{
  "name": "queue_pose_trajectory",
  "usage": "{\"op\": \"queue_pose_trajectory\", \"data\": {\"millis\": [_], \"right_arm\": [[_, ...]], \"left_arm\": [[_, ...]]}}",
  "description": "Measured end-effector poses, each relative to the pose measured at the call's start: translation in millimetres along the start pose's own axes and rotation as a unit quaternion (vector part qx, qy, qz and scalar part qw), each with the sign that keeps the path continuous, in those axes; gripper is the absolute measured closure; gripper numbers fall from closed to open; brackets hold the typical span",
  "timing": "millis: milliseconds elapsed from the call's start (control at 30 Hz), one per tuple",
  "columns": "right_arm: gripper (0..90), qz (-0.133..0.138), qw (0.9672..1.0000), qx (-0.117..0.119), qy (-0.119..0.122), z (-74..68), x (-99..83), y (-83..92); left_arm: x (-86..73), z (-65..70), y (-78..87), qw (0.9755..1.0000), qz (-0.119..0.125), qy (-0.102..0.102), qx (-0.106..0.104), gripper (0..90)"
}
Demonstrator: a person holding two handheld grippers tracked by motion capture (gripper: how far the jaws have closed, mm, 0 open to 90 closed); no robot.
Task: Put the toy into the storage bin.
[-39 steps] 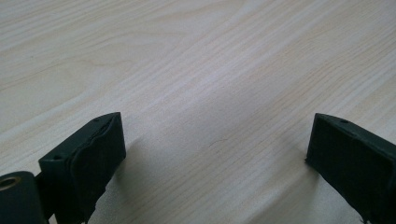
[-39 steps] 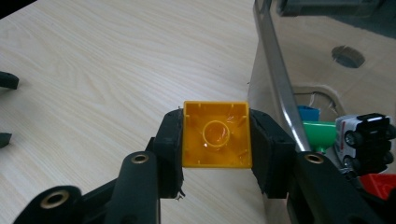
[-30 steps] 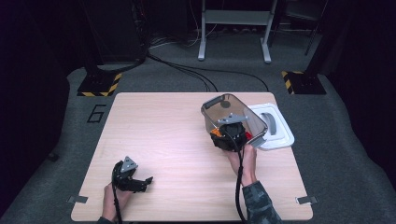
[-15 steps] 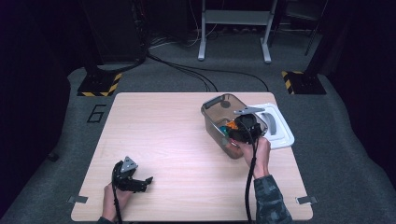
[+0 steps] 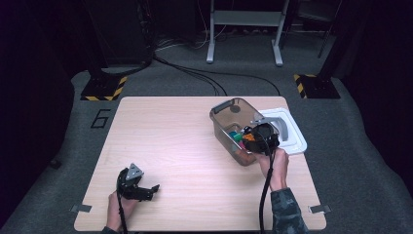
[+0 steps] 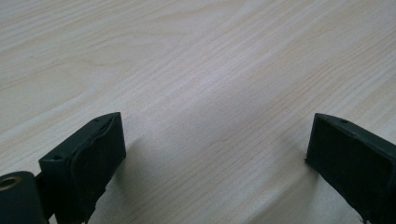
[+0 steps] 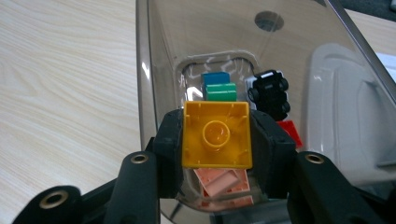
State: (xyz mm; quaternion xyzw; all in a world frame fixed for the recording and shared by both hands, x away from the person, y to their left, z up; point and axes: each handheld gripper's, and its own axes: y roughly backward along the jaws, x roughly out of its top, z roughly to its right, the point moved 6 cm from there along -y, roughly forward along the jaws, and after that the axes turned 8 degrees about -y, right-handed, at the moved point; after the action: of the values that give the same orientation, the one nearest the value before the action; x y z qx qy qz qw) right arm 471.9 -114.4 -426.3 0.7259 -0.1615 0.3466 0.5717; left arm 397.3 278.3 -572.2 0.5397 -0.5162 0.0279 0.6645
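You hold a yellow building block clamped between the jaws of your right gripper, poised at the open mouth of a smoky clear plastic bin on the right side of the wooden table. The block sits square in the grip, hollow underside toward the camera, both pads pressing its flanks. Inside the bin, in the right gripper view, lie a blue block stacked on a green one, a black toy car, a red piece and a pinkish block directly beneath the yellow one. The bin's white lid lies just beside it on the far-right edge of the table.

Your left gripper rests low at the near-left of the table, well apart from the bin, its jaws spread wide with only bare wood grain between them.

The step in hand looks like the drop-off: the block is over the bin and not yet let go. Whether it already clears the near wall is hard to judge from the high view, where your hand covers that rim. The next move calls for easing the block a little deeper past the wall, then spreading the jaws so it falls among the others rather than catching on the edge.
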Motion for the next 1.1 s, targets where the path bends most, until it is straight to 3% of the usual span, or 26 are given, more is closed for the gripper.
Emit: {"op": "queue_pose_trajectory", "data": {"millis": [200,333,367,433,633,700,867,1100], "right_arm": [[57.4,-0.013,0.9999,0.000,-0.006,5.0,-8.7,0.0],[50.9,-0.016,0.9998,0.000,-0.010,5.6,-10.6,0.0],[43.7,-0.009,0.9999,0.002,-0.014,6.0,-11.1,2.0],[41.4,-0.004,0.9999,0.003,-0.016,6.6,-11.9,4.3],[21.4,0.029,0.9995,0.007,-0.014,9.0,-17.0,20.4],[18.5,0.040,0.9991,0.009,-0.009,9.3,-20.0,26.1],[14.2,0.057,0.9983,0.003,0.009,13.5,-35.6,42.3],[9.4,0.055,0.9984,-0.011,-0.005,34.9,-67.3,47.3]], "left_arm": [[0.0,0.0,0.0,1.0000,0.000,0.000,0.000,4.3],[0.0,-0.3,0.1,1.0000,-0.001,-0.002,0.001,4.3],[0.0,0.0,0.0,1.0000,0.000,0.000,0.000,4.3],[0.0,-0.3,0.1,1.0000,-0.001,-0.001,0.000,4.3],[0.0,-0.2,0.0,1.0000,-0.001,-0.001,0.000,4.3],[0.0,-0.1,0.1,1.0000,-0.001,-0.001,0.001,4.3],[0.0,-0.3,0.1,1.0000,0.000,-0.001,0.001,4.3],[0.0,-0.2,0.3,1.0000,-0.001,-0.001,0.001,4.3]]}}
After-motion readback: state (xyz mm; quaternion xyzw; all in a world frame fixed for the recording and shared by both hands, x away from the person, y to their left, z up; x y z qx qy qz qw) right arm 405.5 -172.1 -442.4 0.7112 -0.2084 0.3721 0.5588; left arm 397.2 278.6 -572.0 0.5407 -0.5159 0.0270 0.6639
